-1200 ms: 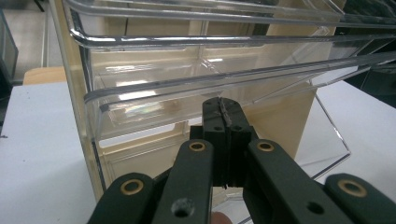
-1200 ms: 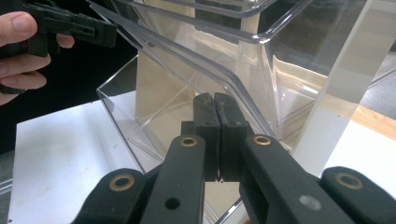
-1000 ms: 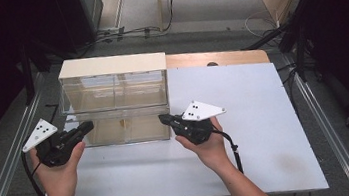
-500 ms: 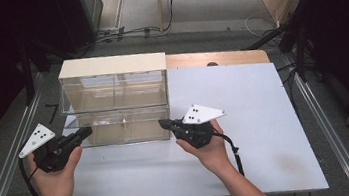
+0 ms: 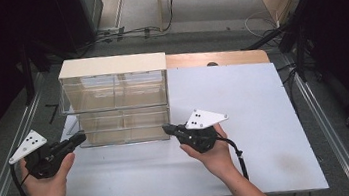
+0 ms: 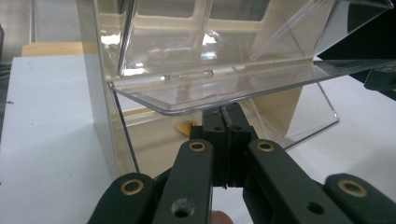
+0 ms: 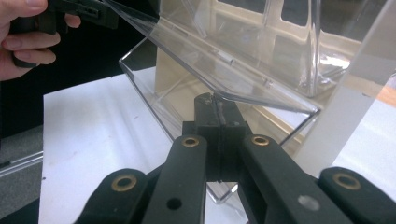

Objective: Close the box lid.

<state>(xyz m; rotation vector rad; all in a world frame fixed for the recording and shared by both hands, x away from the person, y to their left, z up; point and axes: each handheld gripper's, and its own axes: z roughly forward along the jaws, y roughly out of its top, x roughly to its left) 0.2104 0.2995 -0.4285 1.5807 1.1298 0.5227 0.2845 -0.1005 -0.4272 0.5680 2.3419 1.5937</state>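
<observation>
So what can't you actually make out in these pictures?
- Yellow thing in the lower drawer, left gripper view: half hidden by the left gripper; what it is, unclear.
- Whether either gripper's tips touch the drawer: in the high view the left gripper and right gripper end at its front corners, too small to tell.
- The drawer's contents, high view: lost in glare on the clear plastic.

Left gripper (image 6: pixel 226 122) jaws closed together, tips under clear drawer (image 6: pixel 210 84) front edge, cream cabinet (image 6: pixel 154 135) behind, white table (image 6: pixel 46 140) beneath.
</observation>
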